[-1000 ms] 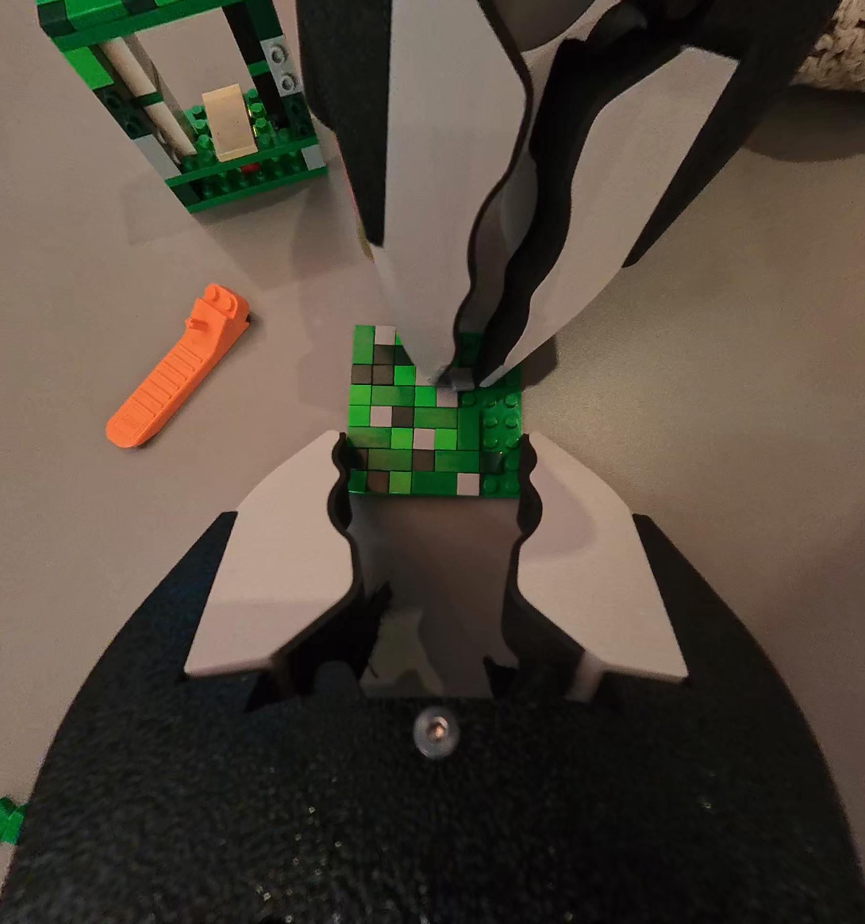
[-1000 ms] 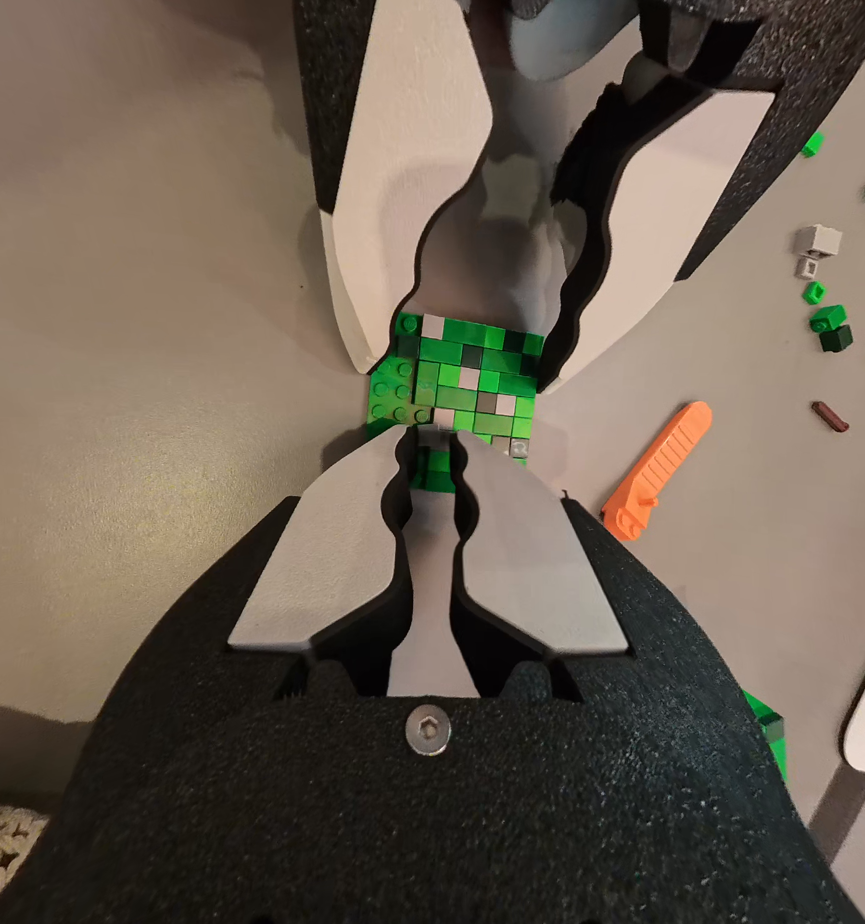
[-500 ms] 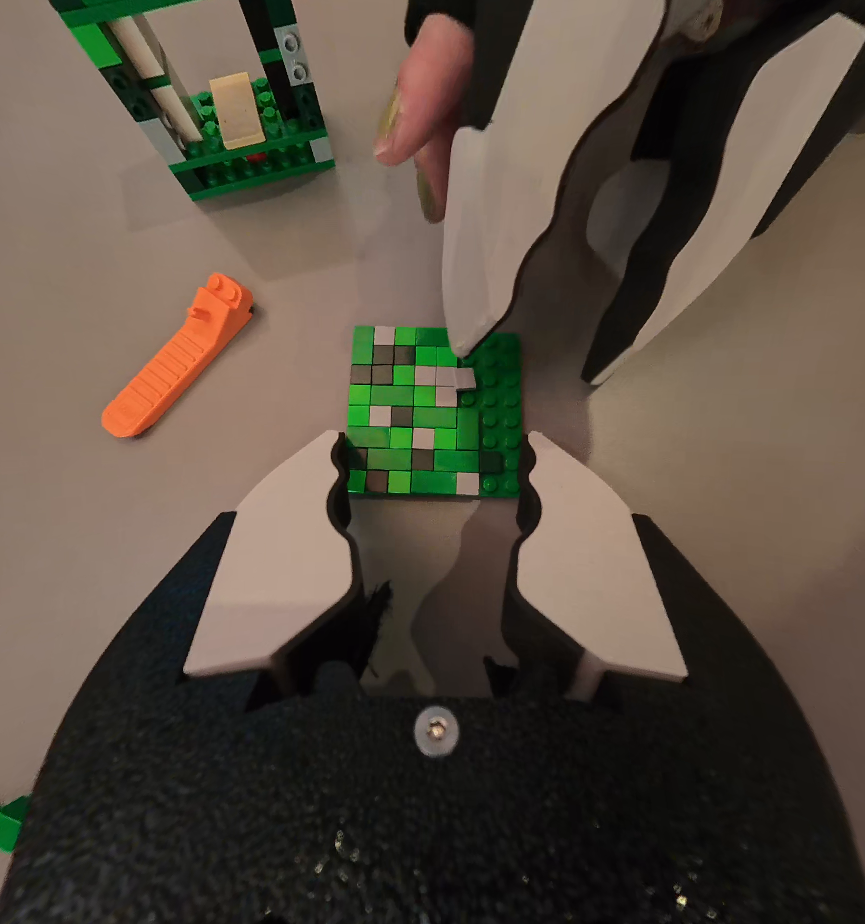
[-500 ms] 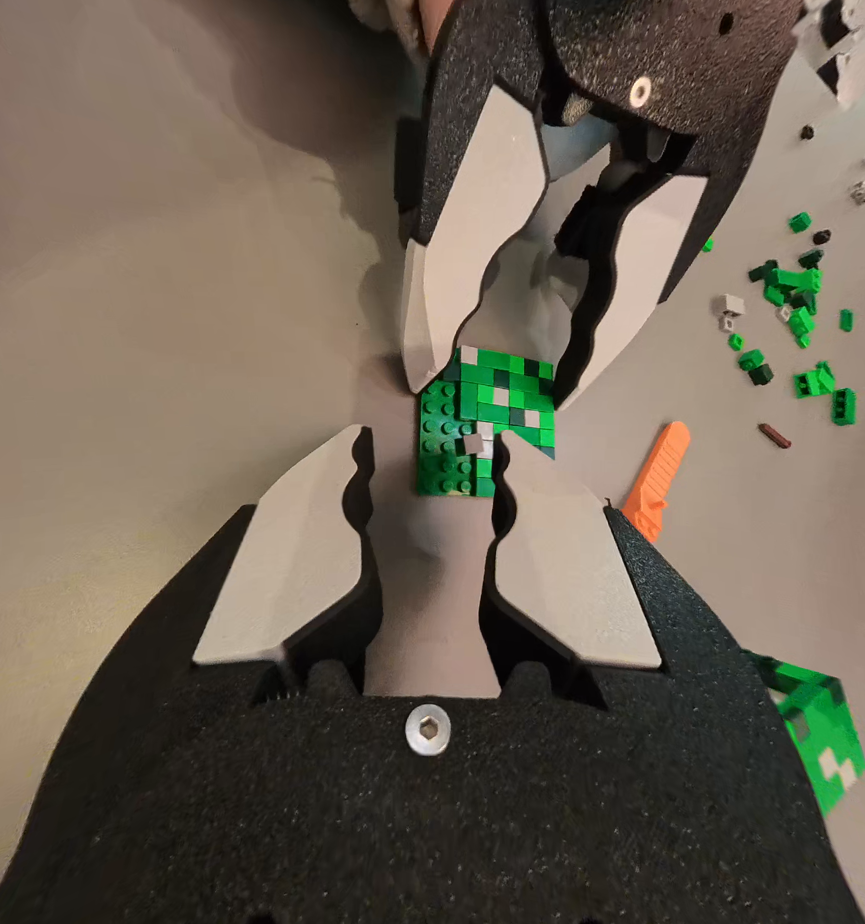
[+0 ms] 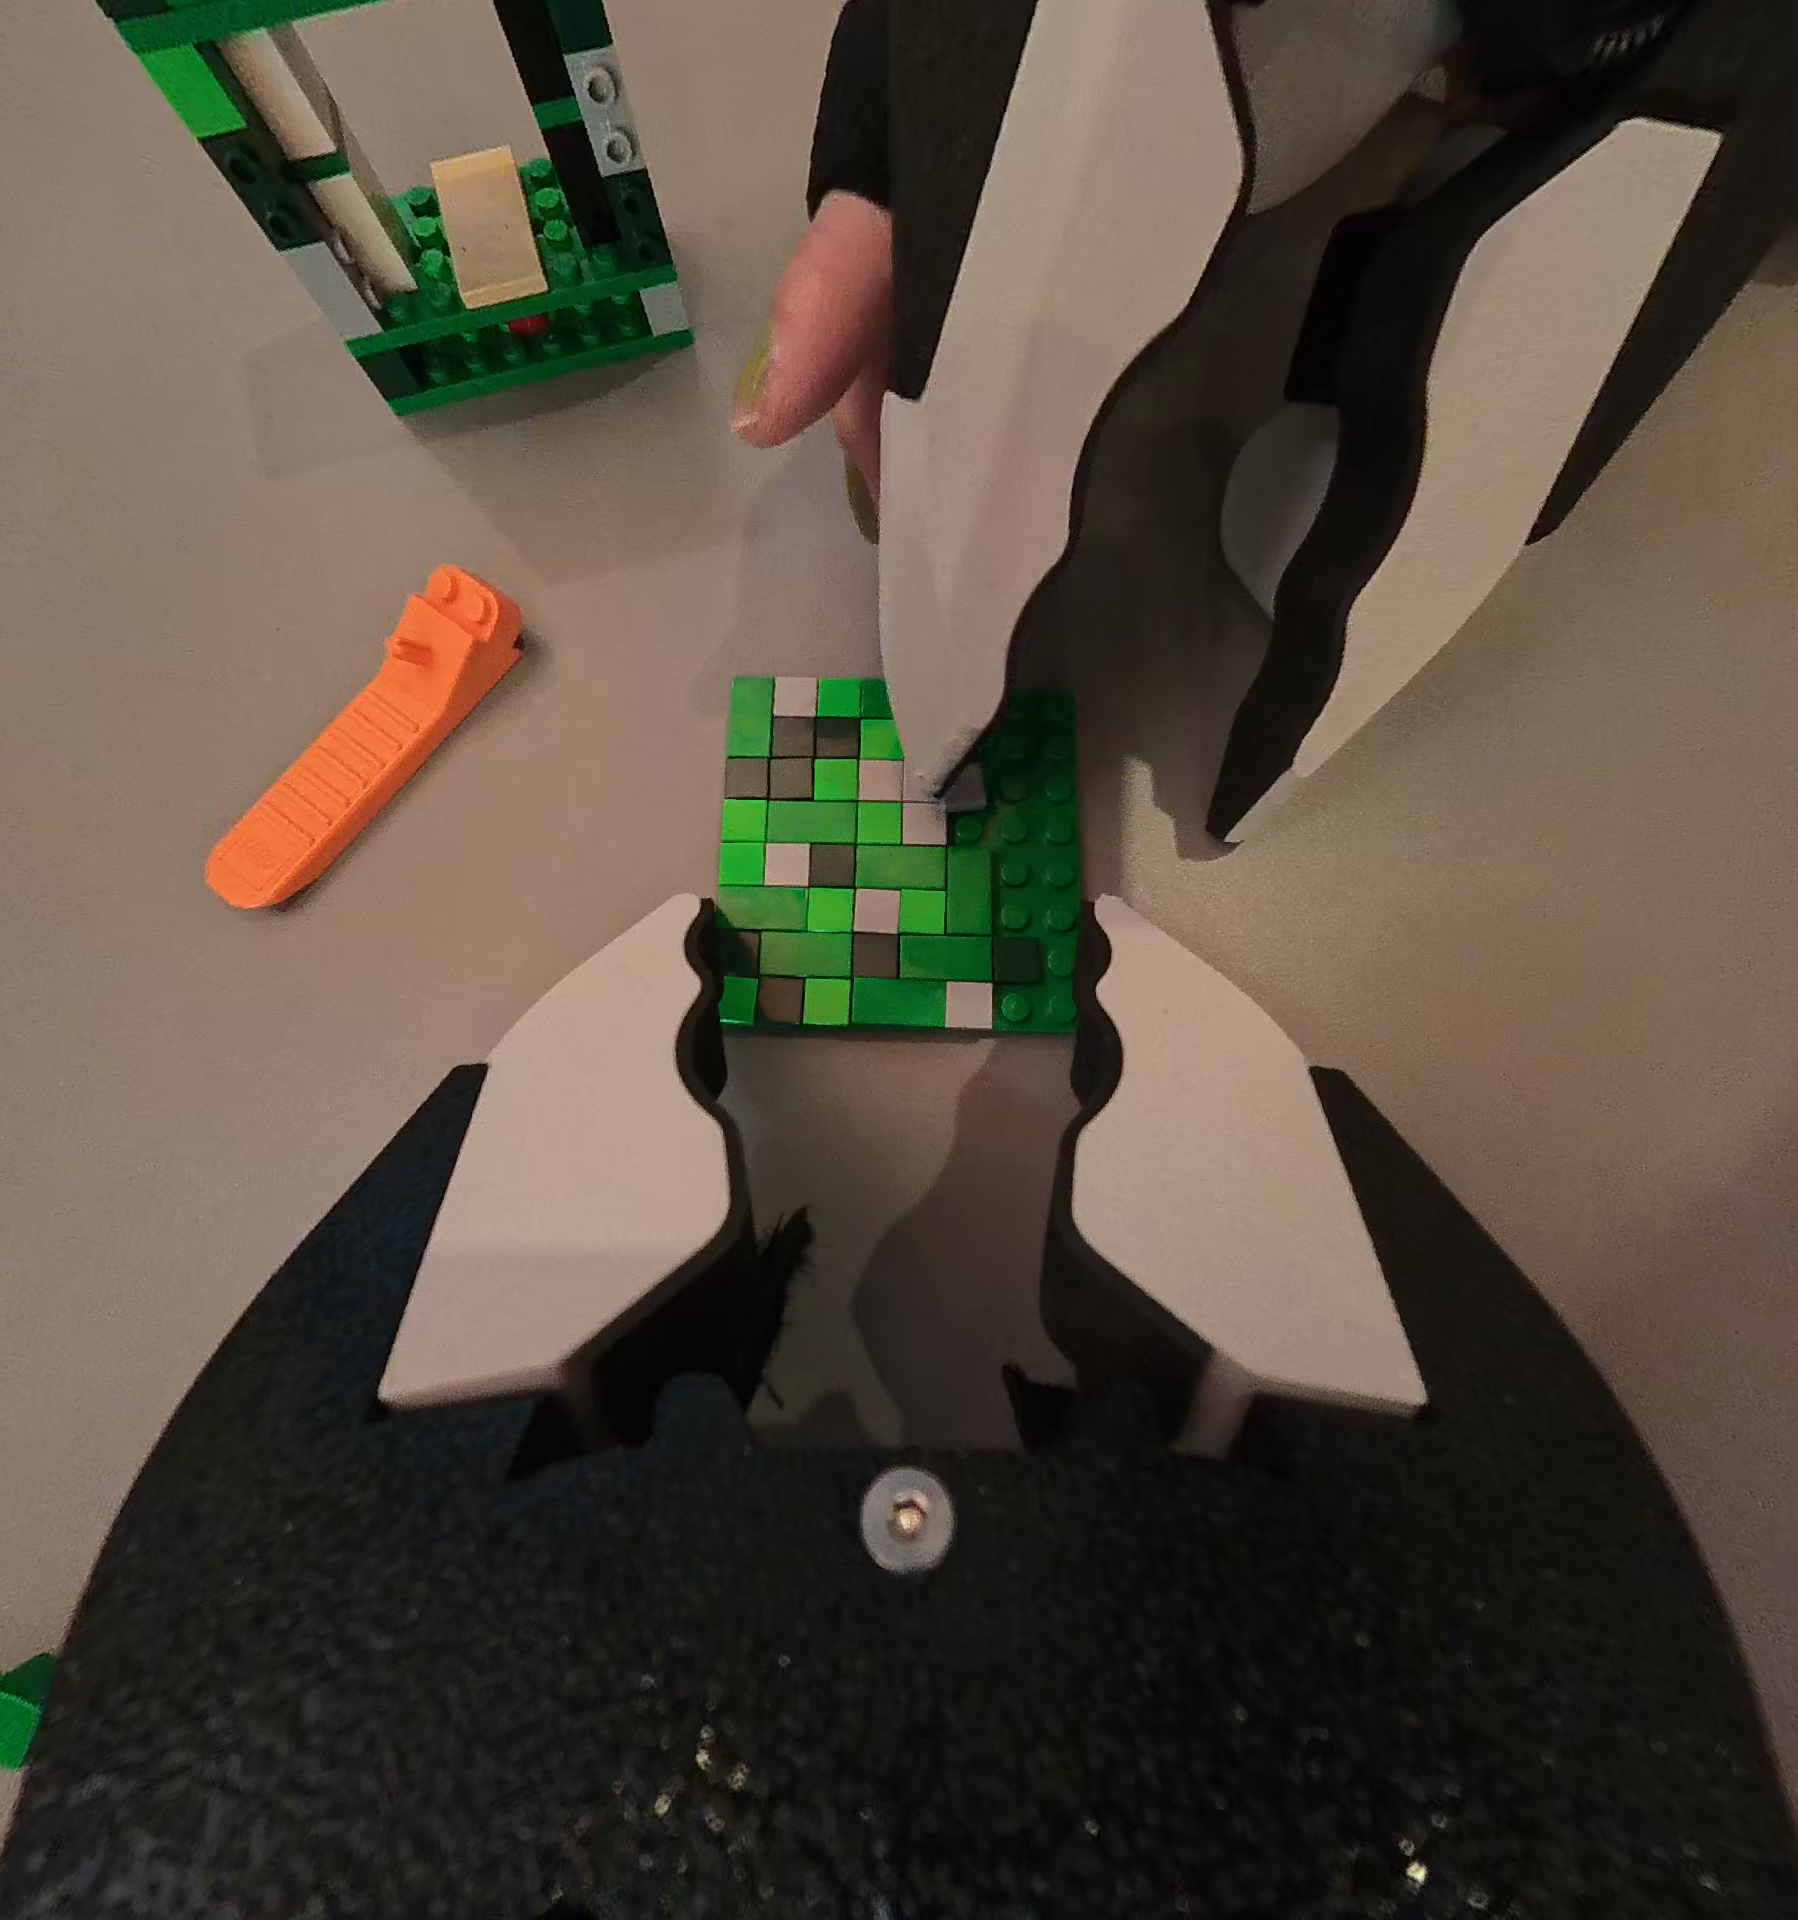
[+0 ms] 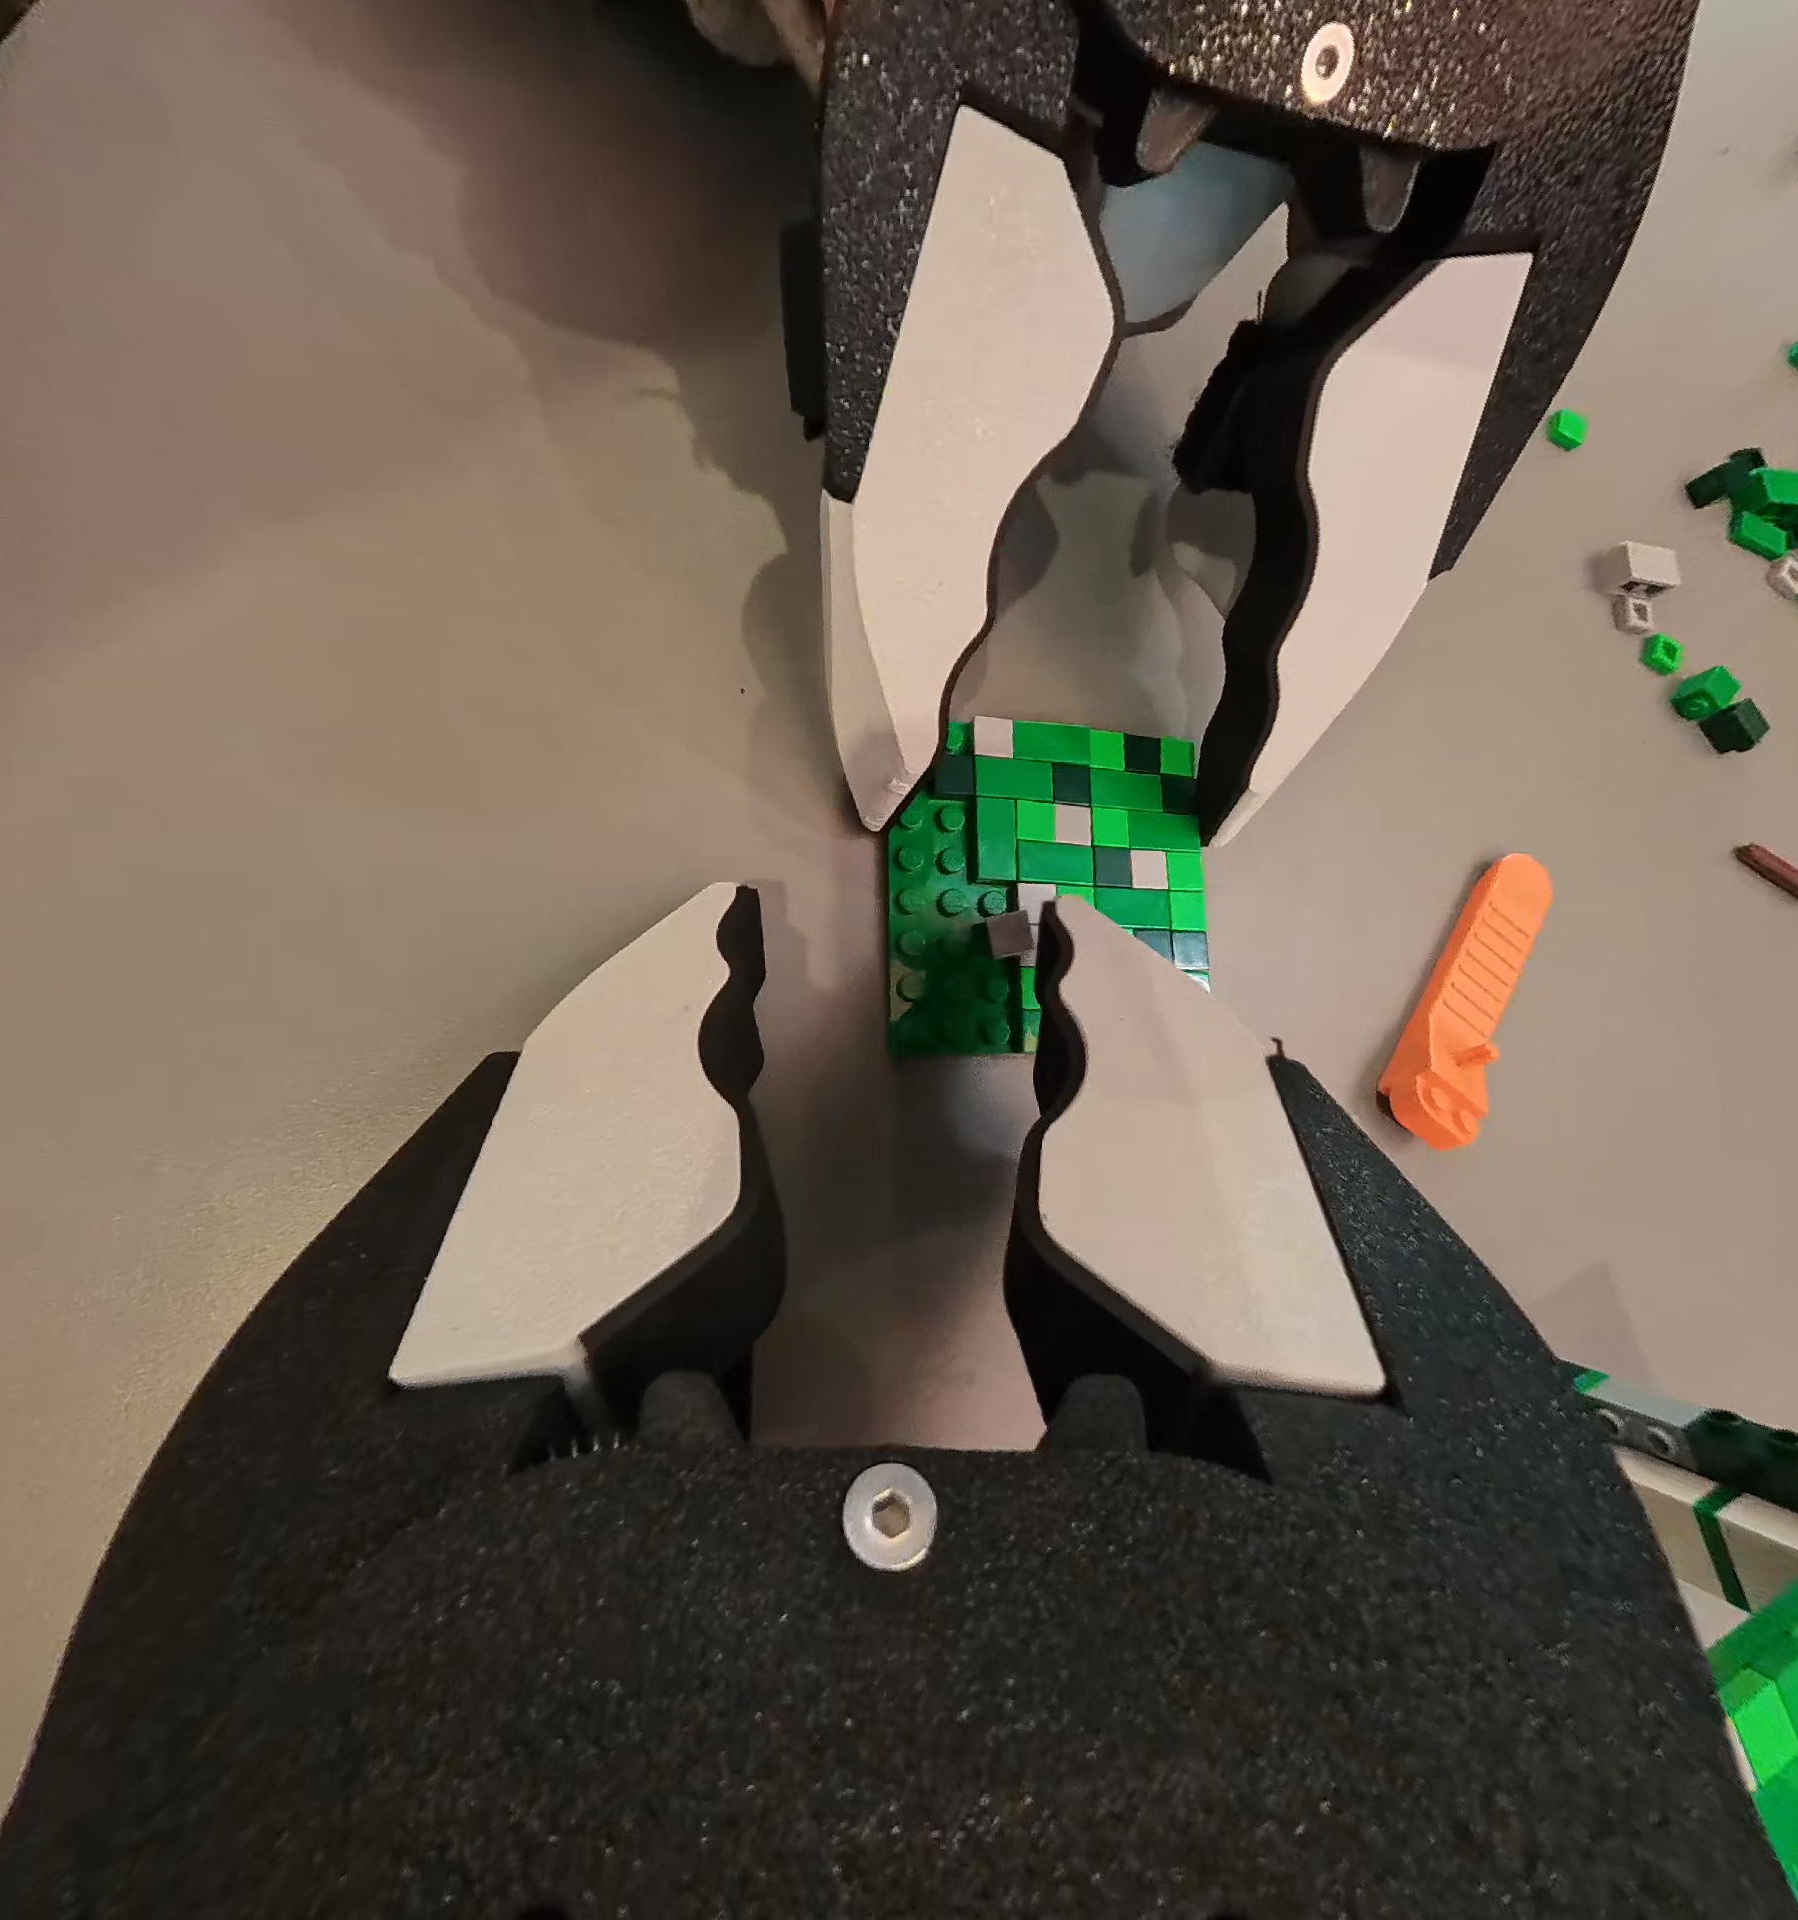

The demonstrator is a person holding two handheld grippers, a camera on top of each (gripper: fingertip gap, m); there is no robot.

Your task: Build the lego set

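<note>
A green baseplate [image 5: 1040, 883], mostly covered with green, dark and grey flat tiles, lies on the table. My left gripper [image 5: 900, 925] is shut on its near end, one finger against each side; it also shows in the right wrist view [image 6: 1051, 821]. My right gripper [image 6: 895, 904] is open above the plate's far part. One of its fingertips [image 5: 931, 758] touches a small grey tile [image 5: 968, 795] that sits slightly tilted at the edge of the tiled area. The tile also shows in the right wrist view [image 6: 1009, 935], and the plate's bare studs [image 6: 926, 904] lie beside it.
An orange brick separator [image 5: 355, 748] lies left of the plate. A partly built green frame [image 5: 407, 187] stands at the far left. Loose green and grey bricks [image 6: 1788, 540] are scattered in the right wrist view. A person's finger [image 5: 822, 312] shows beside the right gripper. My left and right fingertips are right by each other. The orange brick separator [image 5: 355, 748] lies around 7 cm away from my left fingertips. Look for it in the right wrist view [image 6: 1490, 978] too.
My right gripper, shut on the grey tile one second ago, has opened and left the tile on the plate; one fingertip now rests on it. My left gripper has not moved.
</note>
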